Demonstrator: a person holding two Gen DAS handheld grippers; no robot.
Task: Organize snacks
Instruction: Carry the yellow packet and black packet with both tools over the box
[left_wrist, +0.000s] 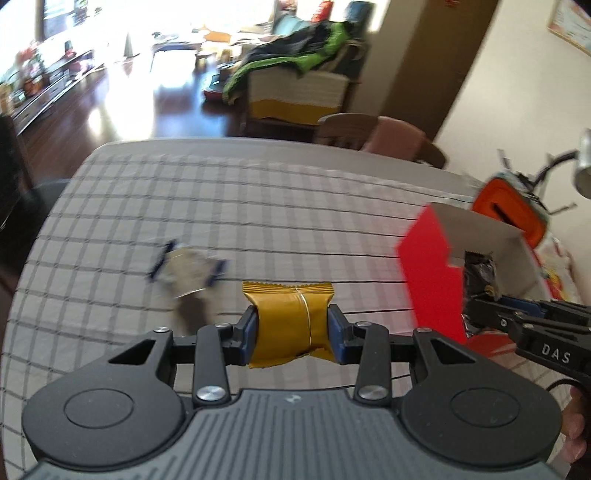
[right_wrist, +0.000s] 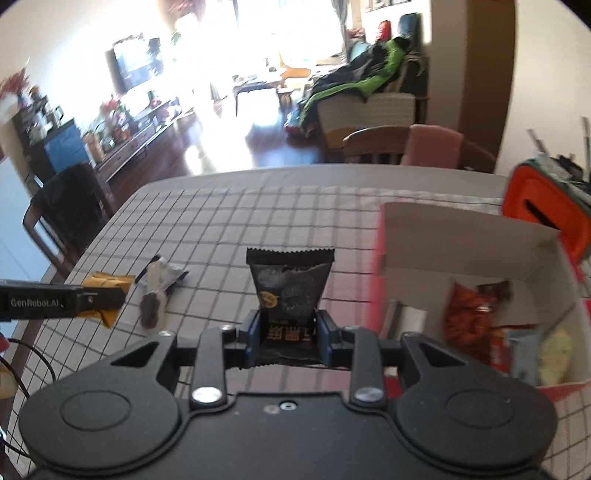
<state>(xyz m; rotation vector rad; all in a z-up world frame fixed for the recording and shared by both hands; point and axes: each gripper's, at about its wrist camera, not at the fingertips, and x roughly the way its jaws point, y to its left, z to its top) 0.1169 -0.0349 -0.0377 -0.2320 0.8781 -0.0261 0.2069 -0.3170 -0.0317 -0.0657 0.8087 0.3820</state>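
Left tool pinches my gold packet, right tool the black packet — light, crinkly (grip mid-body).

1. My left gripper is matt black plastic with blue pads and bright metal screws.
2. The gold packet I hold looks like glossy foil.
3. The black packet is duller, crinkled film.
4. The tablecloth is woven checked cloth.
5. The red box is plain cardboard inside.
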